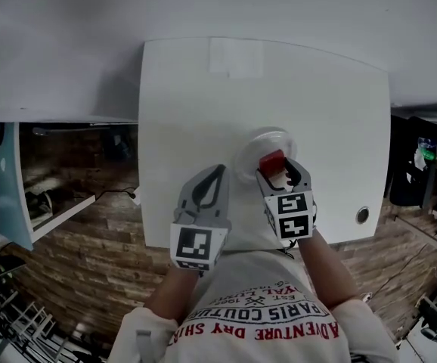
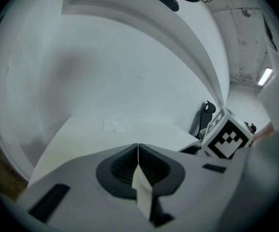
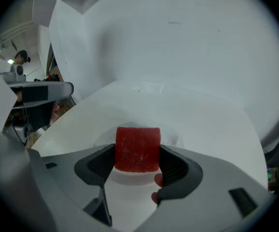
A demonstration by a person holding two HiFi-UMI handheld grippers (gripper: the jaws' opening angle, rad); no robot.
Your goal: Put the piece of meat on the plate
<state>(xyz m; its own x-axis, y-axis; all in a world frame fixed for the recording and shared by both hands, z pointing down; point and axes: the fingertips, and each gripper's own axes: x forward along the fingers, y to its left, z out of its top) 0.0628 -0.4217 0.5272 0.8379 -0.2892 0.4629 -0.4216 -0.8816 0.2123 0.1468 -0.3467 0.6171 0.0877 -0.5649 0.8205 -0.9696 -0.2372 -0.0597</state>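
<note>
A red block of meat (image 3: 137, 149) sits clamped between the jaws of my right gripper (image 3: 137, 159). In the head view the same meat (image 1: 272, 161) hangs over the near rim of a clear round plate (image 1: 265, 141) on the white table (image 1: 332, 127), with the right gripper (image 1: 277, 171) shut on it. Through the right gripper view the plate (image 3: 173, 138) shows faintly just beyond the meat. My left gripper (image 1: 214, 178) hovers above the table's front left part; its jaws are pressed together with nothing between them (image 2: 138, 151).
The white table's front edge (image 1: 233, 246) lies under both grippers. A small round hole (image 1: 363, 215) sits at the front right. A brown wooden floor (image 1: 82, 255) and a shelf with clutter (image 1: 44, 195) lie to the left, a white wall behind.
</note>
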